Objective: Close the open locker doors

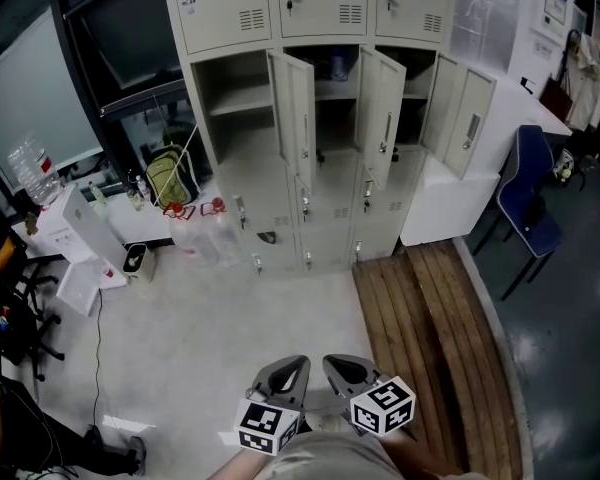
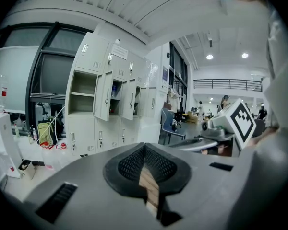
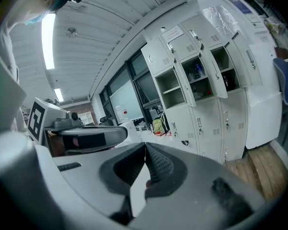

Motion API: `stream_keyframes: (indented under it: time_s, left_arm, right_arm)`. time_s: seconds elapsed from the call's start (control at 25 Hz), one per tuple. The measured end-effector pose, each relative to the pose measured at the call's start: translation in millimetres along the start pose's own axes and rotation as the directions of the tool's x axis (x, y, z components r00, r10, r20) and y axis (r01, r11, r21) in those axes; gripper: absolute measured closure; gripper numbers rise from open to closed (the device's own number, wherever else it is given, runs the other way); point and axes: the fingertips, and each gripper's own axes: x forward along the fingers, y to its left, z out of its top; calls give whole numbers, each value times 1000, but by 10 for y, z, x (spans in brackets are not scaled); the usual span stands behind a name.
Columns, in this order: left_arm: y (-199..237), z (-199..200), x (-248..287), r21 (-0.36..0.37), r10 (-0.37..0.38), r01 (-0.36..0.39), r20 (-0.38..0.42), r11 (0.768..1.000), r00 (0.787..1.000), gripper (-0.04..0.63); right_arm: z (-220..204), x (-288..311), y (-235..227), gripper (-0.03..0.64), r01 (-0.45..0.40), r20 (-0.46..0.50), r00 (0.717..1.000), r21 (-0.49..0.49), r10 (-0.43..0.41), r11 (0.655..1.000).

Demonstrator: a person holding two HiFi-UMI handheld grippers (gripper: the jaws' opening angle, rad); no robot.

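Observation:
A bank of cream lockers [image 1: 320, 118] stands at the far side of the floor. Its middle row has several doors swung open, among them one at the left [image 1: 298, 118], one in the middle [image 1: 382, 108] and one at the right [image 1: 472, 120]. The upper and lower rows are closed. My left gripper [image 1: 285, 373] and right gripper [image 1: 348, 371] are held side by side close to my body, both shut and empty, far from the lockers. The lockers [image 2: 105, 95] appear beyond the shut jaws in the left gripper view, and the lockers [image 3: 201, 75] likewise in the right gripper view.
Wooden planks [image 1: 430, 328] lie on the floor before the lockers' right half. A blue chair [image 1: 528, 203] stands at the right, and a low white cabinet [image 1: 450, 203] is beside the lockers. A green backpack [image 1: 168, 178], white boxes [image 1: 85, 228] and a cable [image 1: 98, 348] are on the left.

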Motion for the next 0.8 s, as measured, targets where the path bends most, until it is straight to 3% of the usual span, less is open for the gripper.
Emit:
stream_keyframes:
  time_s: [0.4, 0.8]
  left_arm:
    - [319, 44, 324, -23, -9, 9, 10, 1000, 1000, 581]
    - [1034, 301, 1006, -35, -26, 27, 23, 999, 999, 581]
  right_arm:
    - [65, 324, -254, 589, 17, -19, 1000, 5, -17, 1000]
    - [425, 969, -818, 589, 56, -28, 998, 1, -56, 998]
